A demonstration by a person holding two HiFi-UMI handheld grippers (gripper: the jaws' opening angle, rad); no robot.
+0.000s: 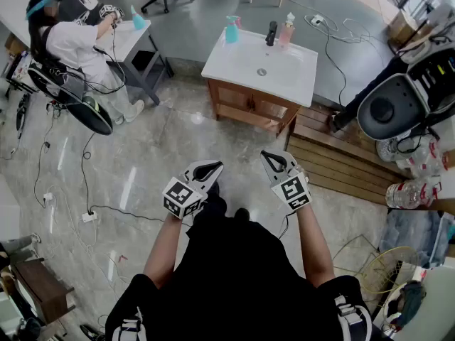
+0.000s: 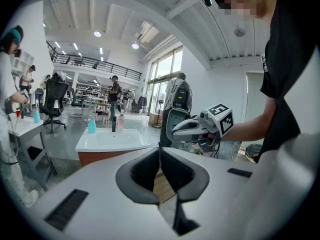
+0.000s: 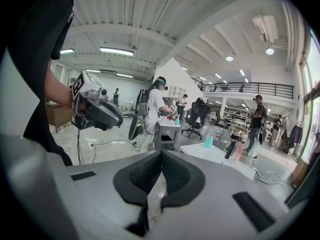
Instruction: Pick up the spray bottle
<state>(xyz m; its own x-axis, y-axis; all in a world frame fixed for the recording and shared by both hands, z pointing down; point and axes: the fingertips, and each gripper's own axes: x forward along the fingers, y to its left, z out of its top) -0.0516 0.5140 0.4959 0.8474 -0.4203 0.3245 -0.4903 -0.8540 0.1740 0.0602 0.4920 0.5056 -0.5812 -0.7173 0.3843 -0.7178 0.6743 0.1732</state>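
A teal spray bottle [image 1: 232, 29] stands on the white sink counter [image 1: 284, 77] across the floor from me, beside a black bottle [image 1: 271, 33] and a pink bottle [image 1: 286, 29]. The left gripper view shows the spray bottle [image 2: 91, 125] small and far off, and the right gripper view shows the same bottle [image 3: 208, 141] at a distance. My left gripper [image 1: 212, 167] and right gripper [image 1: 270, 156] are held side by side in front of my body, well short of the counter. Both have their pads together with nothing between them.
A seated person [image 1: 67, 41] works at a white table [image 1: 135, 38] at the far left, where another teal bottle [image 1: 138, 20] stands. Cables [image 1: 85, 212] trail over the tiled floor. A wooden platform [image 1: 334, 162] and a large fan [image 1: 387, 109] are at the right.
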